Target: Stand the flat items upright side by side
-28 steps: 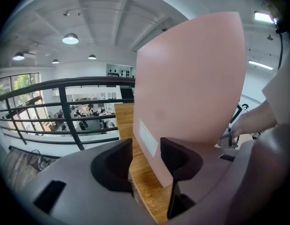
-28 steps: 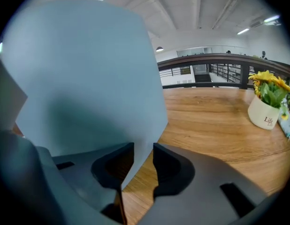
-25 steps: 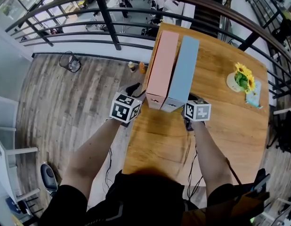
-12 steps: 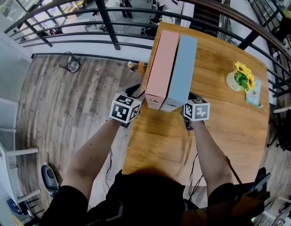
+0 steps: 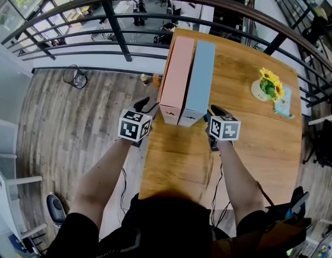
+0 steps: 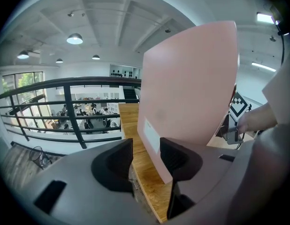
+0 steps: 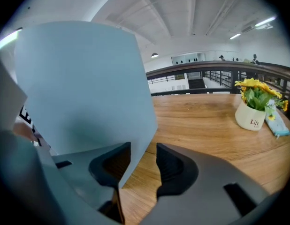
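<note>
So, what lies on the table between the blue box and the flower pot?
Nothing: only bare wooden table separates the blue box from the flower pot, as the right gripper view shows.

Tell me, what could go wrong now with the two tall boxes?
1. The right claw has just been opening, with a corner of the blue box loose inside it; a bump while pulling away might tip it over.
2. The pink box stands near the left edge of the table, so a nudge from the open left claw could knock it to the floor.
</note>
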Demonstrator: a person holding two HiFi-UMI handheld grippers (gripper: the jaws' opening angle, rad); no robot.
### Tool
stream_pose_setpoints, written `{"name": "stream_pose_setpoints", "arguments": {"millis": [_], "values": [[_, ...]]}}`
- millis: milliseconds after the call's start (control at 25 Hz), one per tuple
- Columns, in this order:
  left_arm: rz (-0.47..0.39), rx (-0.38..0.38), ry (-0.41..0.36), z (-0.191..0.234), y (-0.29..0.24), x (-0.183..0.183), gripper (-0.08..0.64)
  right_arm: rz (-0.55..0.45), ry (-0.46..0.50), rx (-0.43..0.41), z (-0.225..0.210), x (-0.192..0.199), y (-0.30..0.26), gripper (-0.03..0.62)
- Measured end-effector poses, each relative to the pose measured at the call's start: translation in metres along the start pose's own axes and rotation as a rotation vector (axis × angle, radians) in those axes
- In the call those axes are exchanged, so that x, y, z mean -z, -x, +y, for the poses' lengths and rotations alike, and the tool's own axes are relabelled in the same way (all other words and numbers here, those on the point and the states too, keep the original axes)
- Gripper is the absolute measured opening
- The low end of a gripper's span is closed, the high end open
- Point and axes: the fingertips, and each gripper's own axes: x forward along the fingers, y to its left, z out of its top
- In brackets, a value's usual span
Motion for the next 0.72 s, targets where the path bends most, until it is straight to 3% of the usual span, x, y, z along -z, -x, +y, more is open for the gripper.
{"name": "stream_pose_setpoints", "arguments": {"millis": [280,720], "values": [[-0.115,-0.027,0.093,-0.003,0.042,-0.012,0.206,-0.107,0.004,-0.028,0.019,-0.02,0.054,0.181],[-0.33,0.022,0.183,-0.046,0.135,-0.045,0.192,-0.293,0.028,-0.044,0.052,-0.051,0.164,0.152]]}}
